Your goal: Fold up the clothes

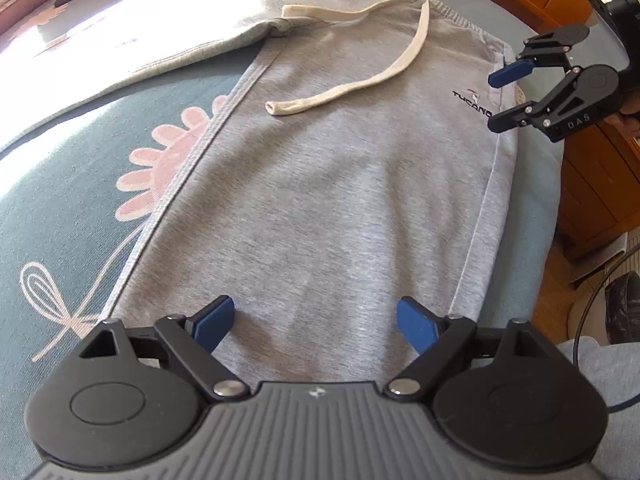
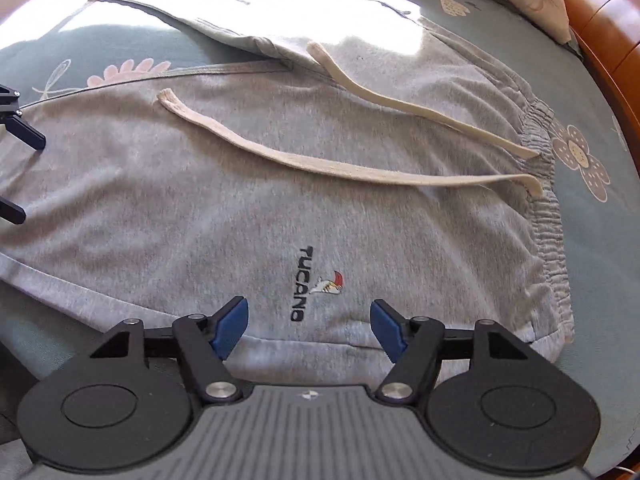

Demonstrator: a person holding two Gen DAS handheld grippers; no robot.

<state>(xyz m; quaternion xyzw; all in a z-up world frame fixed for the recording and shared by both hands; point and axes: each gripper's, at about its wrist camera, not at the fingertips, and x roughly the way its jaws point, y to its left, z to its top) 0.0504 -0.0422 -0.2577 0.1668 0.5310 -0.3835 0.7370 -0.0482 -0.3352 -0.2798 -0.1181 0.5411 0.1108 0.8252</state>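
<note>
The left hand-held gripper [image 1: 316,322] hangs nearest, jaws wide apart and empty over the grey sweatpants [image 1: 320,200], which lie flat on the flowered bed cover [image 1: 60,200]. The right hand-held gripper [image 2: 309,326], jaws parted and empty, hovers by the logo [image 2: 316,284]. Cream drawstrings [image 2: 320,164] trail from the waistband at 3 o'clock; bare cover lies beyond it.

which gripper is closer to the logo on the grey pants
Right. The right gripper hovers open just beside the logo; the left gripper is open over the pants leg, farther away.
</note>
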